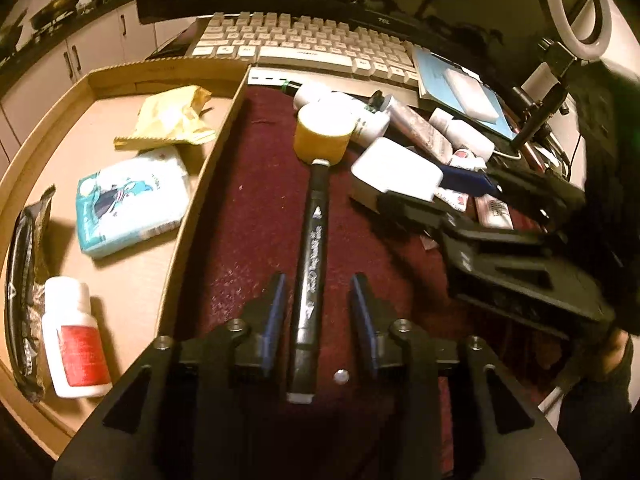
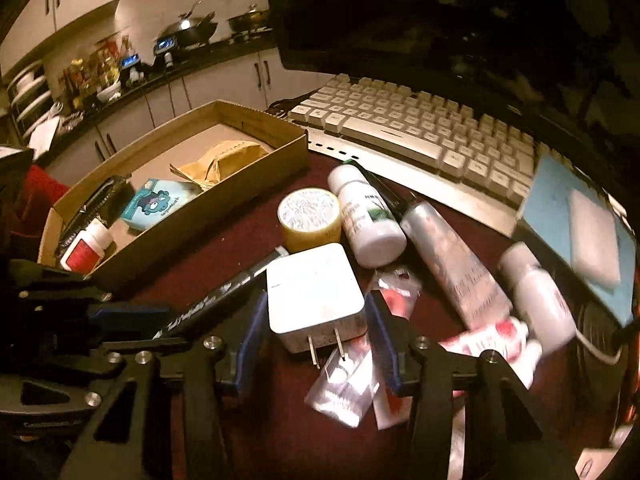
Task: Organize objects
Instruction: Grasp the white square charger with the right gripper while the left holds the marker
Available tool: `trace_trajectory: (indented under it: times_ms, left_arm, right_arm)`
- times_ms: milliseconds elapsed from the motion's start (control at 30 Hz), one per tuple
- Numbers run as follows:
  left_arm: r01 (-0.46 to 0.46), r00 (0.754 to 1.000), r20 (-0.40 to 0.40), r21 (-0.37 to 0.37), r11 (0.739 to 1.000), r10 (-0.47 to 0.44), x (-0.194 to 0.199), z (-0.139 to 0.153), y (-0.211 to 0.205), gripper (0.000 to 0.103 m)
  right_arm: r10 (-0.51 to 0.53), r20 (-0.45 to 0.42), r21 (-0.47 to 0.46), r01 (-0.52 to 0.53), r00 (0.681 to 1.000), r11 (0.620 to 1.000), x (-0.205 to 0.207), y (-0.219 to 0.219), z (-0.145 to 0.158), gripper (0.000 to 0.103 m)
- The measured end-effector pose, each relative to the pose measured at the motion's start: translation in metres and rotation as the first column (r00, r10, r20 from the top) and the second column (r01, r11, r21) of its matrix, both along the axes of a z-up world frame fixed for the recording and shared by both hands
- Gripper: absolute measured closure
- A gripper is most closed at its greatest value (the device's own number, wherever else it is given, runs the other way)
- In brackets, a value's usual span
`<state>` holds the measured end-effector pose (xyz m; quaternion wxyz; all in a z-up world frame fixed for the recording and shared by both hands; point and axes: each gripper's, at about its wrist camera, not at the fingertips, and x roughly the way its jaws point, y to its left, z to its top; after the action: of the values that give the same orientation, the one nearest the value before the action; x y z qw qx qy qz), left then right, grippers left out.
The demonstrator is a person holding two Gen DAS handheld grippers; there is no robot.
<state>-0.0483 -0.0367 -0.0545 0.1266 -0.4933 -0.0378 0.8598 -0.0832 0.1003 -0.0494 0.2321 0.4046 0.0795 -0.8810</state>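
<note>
A black marker (image 1: pixel 312 264) lies on the maroon cloth (image 1: pixel 248 216) between the fingers of my left gripper (image 1: pixel 318 304), which is open with a gap on both sides. The marker's far tip touches a yellow tape roll (image 1: pixel 322 132). My right gripper (image 2: pixel 316 320) is shut on a white plug charger (image 2: pixel 312 292), a blue pad pressed against each side and the prongs pointing toward the camera. The charger (image 1: pixel 396 172) shows up at the right of the left wrist view too. A cardboard box (image 1: pixel 208 160) on the left holds a tissue pack (image 1: pixel 132 200), a white bottle (image 1: pixel 76 340), a yellow wrapper (image 1: pixel 172 120) and a black packet (image 1: pixel 28 288).
White bottles (image 2: pixel 368 216), a silver tube (image 2: pixel 456 264) and small sachets (image 2: pixel 344 388) crowd the cloth around the charger. A white keyboard (image 2: pixel 420 128) and a dark monitor stand behind. A blue notebook (image 2: pixel 580 220) lies right, with a ring light (image 1: pixel 580 4) above it.
</note>
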Motion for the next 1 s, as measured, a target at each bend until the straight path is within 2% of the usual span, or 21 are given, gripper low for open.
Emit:
trace_trajectory:
  times_ms: [167, 267, 333, 367, 400, 500, 833, 1000]
  left_arm:
    - [0.011, 1.0, -0.005, -0.014, 1.0, -0.011, -0.009, -0.001, 0.005, 0.067]
    - [-0.007, 1.0, -0.001, 0.006, 1.0, 0.007, -0.017, -0.002, 0.005, 0.067]
    - [-0.01, 1.0, 0.001, -0.005, 1.0, 0.01, -0.021, -0.002, 0.007, 0.068]
    - [-0.008, 1.0, -0.001, -0.015, 1.0, 0.008, -0.022, -0.002, 0.009, 0.071]
    - [-0.006, 1.0, -0.005, -0.042, 0.999, 0.006, -0.022, -0.002, 0.011, 0.079]
    - [-0.011, 1.0, -0.012, -0.08, 0.997, 0.01, -0.022, -0.003, 0.012, 0.088]
    - [-0.05, 0.999, -0.005, -0.006, 0.999, 0.05, -0.01, -0.002, -0.004, 0.089]
    - [-0.071, 0.996, -0.044, 0.033, 0.997, 0.072, 0.002, 0.011, -0.016, 0.089]
  right_arm:
    - [-0.102, 0.021, -0.077, 0.104, 0.995, 0.992, 0.026, 0.026, 0.003, 0.053]
    - [-0.139, 0.025, -0.109, 0.141, 0.99, 0.984, 0.041, 0.036, 0.003, 0.053]
    - [-0.159, 0.028, -0.124, 0.161, 0.987, 0.979, 0.05, 0.041, 0.002, 0.053]
    - [-0.163, 0.031, -0.129, 0.166, 0.986, 0.978, 0.053, 0.042, 0.002, 0.054]
    - [-0.163, 0.031, -0.134, 0.166, 0.986, 0.977, 0.055, 0.042, 0.002, 0.056]
    - [-0.171, 0.023, -0.139, 0.173, 0.985, 0.975, 0.057, 0.043, 0.003, 0.058]
    - [-0.177, 0.017, -0.11, 0.178, 0.984, 0.978, 0.058, 0.036, -0.001, 0.058]
    - [-0.196, 0.043, -0.129, 0.2, 0.98, 0.971, 0.061, 0.038, 0.0, 0.058]
